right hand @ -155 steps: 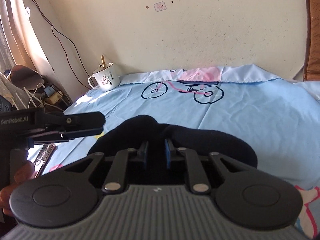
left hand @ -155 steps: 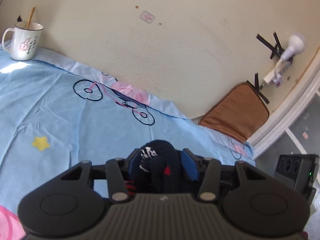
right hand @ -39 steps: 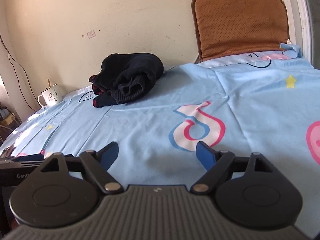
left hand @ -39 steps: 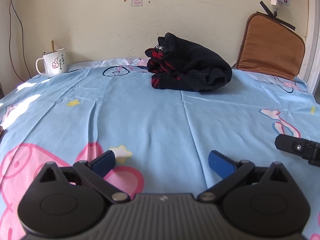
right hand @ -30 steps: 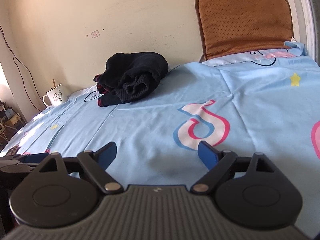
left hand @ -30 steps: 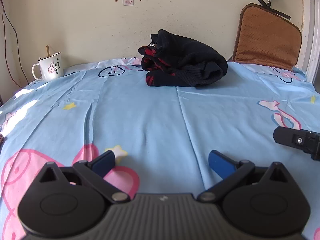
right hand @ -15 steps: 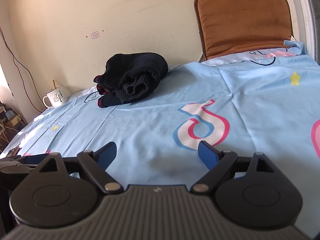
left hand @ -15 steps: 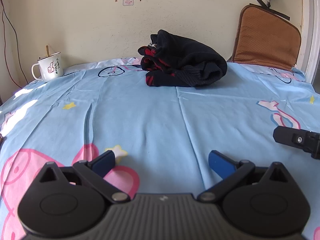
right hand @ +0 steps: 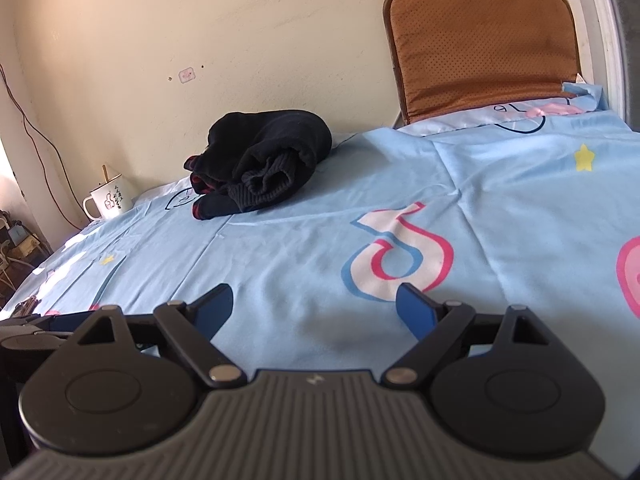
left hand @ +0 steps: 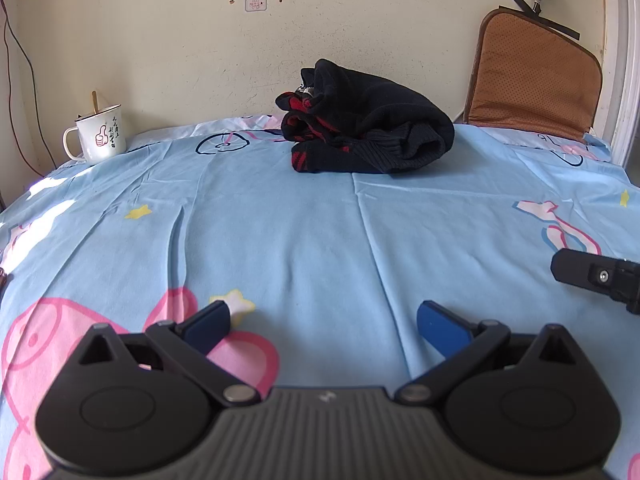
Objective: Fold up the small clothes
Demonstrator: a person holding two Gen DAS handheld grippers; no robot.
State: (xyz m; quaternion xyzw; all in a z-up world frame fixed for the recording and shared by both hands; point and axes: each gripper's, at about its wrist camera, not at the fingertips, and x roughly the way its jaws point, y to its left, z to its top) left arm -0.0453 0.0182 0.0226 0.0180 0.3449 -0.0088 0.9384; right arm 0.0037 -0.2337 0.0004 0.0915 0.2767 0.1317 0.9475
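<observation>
Your left hand-held gripper hovers over the blue bed sheet with its 2 blue fingers spread wide, holding nothing. Your right hand-held gripper is likewise spread and empty. The black and red garment lies bundled at 12 o'clock, well apart from both, near the wall. A white mug stands at 10 o'clock, a brown cushion at 2 o'clock.
</observation>
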